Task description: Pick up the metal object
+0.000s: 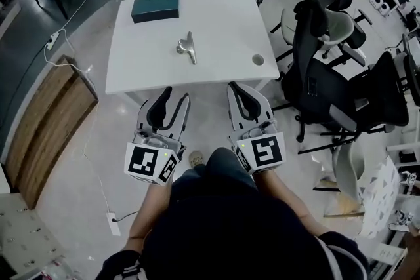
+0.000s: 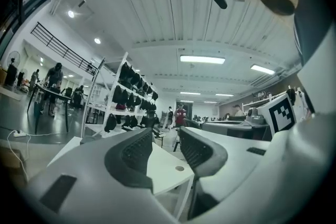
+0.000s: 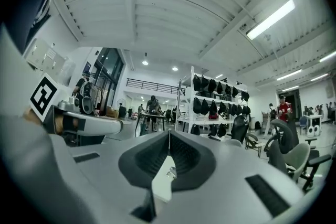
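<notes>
1. White and square, the table point(image 1: 216, 23) stands on a pale grey floor. Dark office chairs point(image 1: 328, 69) crowd its right side, and a brown wooden panel point(image 1: 46, 121) lies on the floor to its left.
2. Near the middle of the tabletop lies the small, shiny silver metal object point(image 1: 187, 46), touching nothing else.
3. A dark teal rectangular box point(image 1: 155, 8) sits at the table's far left corner, and a round grey cable hole point(image 1: 258, 60) is near its near right corner.
4. The left gripper point(image 1: 176, 96) hovers at the table's near edge, its jaws spread apart with nothing between them.
5. The right gripper point(image 1: 241, 90) is just to its right, its jaws closed tip to tip and empty.
6. Both grippers are well short of the metal object.
</notes>
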{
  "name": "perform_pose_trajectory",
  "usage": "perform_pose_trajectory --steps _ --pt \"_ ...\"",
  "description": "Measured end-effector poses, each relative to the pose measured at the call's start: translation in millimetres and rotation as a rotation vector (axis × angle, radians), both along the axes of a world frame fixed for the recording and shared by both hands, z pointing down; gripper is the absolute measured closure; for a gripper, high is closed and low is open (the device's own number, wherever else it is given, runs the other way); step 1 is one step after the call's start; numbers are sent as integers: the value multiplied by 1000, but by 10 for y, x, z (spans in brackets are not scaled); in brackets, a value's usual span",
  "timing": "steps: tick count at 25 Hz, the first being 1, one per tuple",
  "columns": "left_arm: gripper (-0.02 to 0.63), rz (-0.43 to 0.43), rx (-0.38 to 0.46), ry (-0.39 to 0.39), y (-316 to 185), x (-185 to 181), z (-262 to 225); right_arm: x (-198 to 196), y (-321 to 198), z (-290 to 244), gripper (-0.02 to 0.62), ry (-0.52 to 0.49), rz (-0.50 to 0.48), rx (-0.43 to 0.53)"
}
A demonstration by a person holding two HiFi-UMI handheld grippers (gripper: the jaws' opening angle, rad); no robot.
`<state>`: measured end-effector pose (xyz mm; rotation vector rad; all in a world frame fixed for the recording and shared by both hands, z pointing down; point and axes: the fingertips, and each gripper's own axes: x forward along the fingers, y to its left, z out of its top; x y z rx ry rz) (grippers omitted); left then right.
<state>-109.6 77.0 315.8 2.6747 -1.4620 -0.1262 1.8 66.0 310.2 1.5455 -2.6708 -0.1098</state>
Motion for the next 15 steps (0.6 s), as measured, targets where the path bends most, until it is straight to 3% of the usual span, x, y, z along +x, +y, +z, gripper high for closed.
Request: perform_pose_trajectory --steps 8,15 --pt "462 18 -39 5 -470 44 159 17 -508 168 568 -6 14 -27" --pt "462 -11 -55 5 -1177 -12 271 -113 -1335 230 568 -5 -42 26"
